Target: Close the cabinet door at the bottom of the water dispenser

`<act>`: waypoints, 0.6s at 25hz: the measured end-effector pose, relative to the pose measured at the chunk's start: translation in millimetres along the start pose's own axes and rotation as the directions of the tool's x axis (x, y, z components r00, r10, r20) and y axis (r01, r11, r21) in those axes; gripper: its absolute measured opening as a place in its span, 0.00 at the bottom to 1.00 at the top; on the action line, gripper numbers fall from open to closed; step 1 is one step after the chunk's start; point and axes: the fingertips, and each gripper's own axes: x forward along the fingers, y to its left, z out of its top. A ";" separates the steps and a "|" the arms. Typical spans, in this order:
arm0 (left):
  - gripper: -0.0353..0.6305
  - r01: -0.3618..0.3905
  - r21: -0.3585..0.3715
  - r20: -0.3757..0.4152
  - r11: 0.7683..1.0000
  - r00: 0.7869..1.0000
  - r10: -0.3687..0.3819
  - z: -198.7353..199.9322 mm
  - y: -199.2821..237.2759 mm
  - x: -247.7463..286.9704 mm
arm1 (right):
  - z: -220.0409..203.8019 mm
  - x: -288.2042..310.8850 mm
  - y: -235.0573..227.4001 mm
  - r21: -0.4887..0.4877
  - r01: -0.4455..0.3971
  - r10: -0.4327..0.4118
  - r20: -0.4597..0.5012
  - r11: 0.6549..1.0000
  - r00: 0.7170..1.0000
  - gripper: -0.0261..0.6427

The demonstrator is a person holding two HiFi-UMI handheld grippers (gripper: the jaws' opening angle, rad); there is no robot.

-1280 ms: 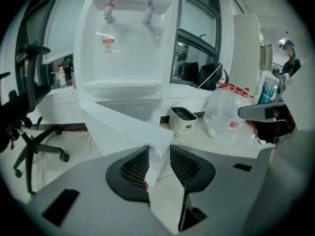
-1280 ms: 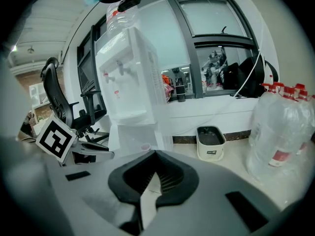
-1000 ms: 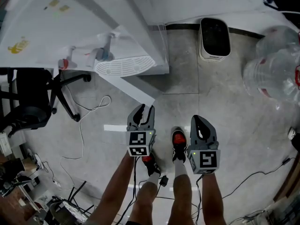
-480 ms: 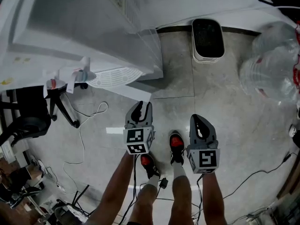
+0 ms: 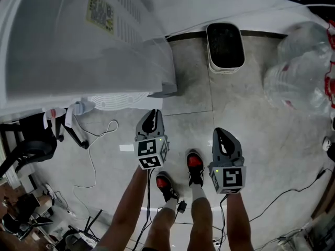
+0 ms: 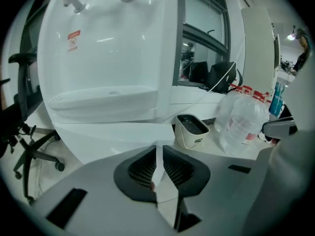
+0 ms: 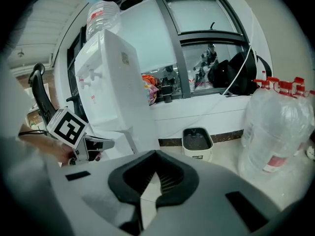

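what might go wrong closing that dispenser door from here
The left tool, jaws closing with nothing between them, could skid off the smooth cabinet door when it pushes. A hard shove might rock the water dispenser, which carries a bottle on top.

Water dispenser (image 5: 78, 41) upper left, white bin (image 5: 225, 47) near, bottles (image 5: 301, 72) right.

The white cabinet door (image 6: 113, 137) stands partly open at the foot of the white water dispenser (image 5: 78, 51).
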 end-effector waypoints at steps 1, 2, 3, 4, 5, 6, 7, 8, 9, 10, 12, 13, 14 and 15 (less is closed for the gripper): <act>0.14 0.002 -0.001 0.002 1.000 1.000 -0.002 2.9 -0.2 2.4 | 1.1 1.1 -1.5 0.000 0.001 -0.001 -0.001 1.000 1.000 0.06; 0.14 0.003 -0.001 0.003 1.000 1.000 -0.003 5.4 -0.3 4.8 | 2.1 2.3 -3.0 0.000 0.002 -0.002 -0.002 1.000 1.000 0.06; 0.14 0.002 0.000 0.004 1.000 1.000 -0.002 7.6 -0.5 7.4 | 2.9 3.5 -4.7 0.002 0.004 -0.004 -0.003 1.000 1.000 0.06; 0.14 0.002 0.002 0.006 1.000 1.000 -0.002 9.8 -0.7 10.0 | 3.5 4.9 -6.4 0.004 0.005 -0.005 -0.003 1.000 1.000 0.06; 0.14 0.001 0.004 0.007 1.000 1.000 -0.001 12.0 -0.9 12.5 | 3.9 6.4 -8.0 0.006 0.006 -0.006 -0.003 1.000 1.000 0.06; 0.14 0.002 0.005 0.008 1.000 1.000 -0.002 14.3 -0.9 14.8 | 4.3 8.0 -9.4 0.007 0.007 -0.007 -0.004 1.000 1.000 0.06; 0.14 0.002 0.006 0.010 1.000 1.000 -0.002 16.7 -0.8 17.1 | 4.7 9.7 -10.6 0.007 0.008 -0.008 -0.004 1.000 1.000 0.06; 0.14 0.002 0.007 0.012 1.000 1.000 -0.002 18.8 -0.8 19.6 | 5.0 11.4 -12.0 0.008 0.009 -0.009 -0.005 1.000 1.000 0.06; 0.14 0.001 0.008 0.015 1.000 1.000 -0.001 20.8 -0.7 22.3 | 5.3 13.2 -13.7 0.010 0.010 -0.010 -0.005 1.000 1.000 0.06; 0.14 0.000 0.010 0.017 1.000 1.000 0.000 22.6 -0.6 25.3 | 5.6 15.3 -15.6 0.011 0.011 -0.011 -0.005 1.000 1.000 0.06; 0.14 -0.002 0.011 0.020 1.000 1.000 0.002 26.8 0.1 31.6 | 6.5 19.6 -19.5 0.013 0.015 -0.015 -0.007 1.000 1.000 0.06; 0.14 -0.004 0.010 0.020 1.000 1.000 0.004 28.9 0.9 34.6 | 7.3 21.5 -21.1 0.014 0.016 -0.016 -0.008 1.000 1.000 0.06; 0.14 -0.007 0.007 0.020 1.000 1.000 0.006 30.8 2.0 37.2 | 8.4 23.2 -22.2 0.014 0.017 -0.017 -0.009 1.000 1.000 0.06; 0.14 -0.008 0.005 0.018 1.000 1.000 0.008 32.2 3.2 39.1 | 9.5 24.5 -22.9 0.014 0.018 -0.017 -0.007 1.000 1.000 0.06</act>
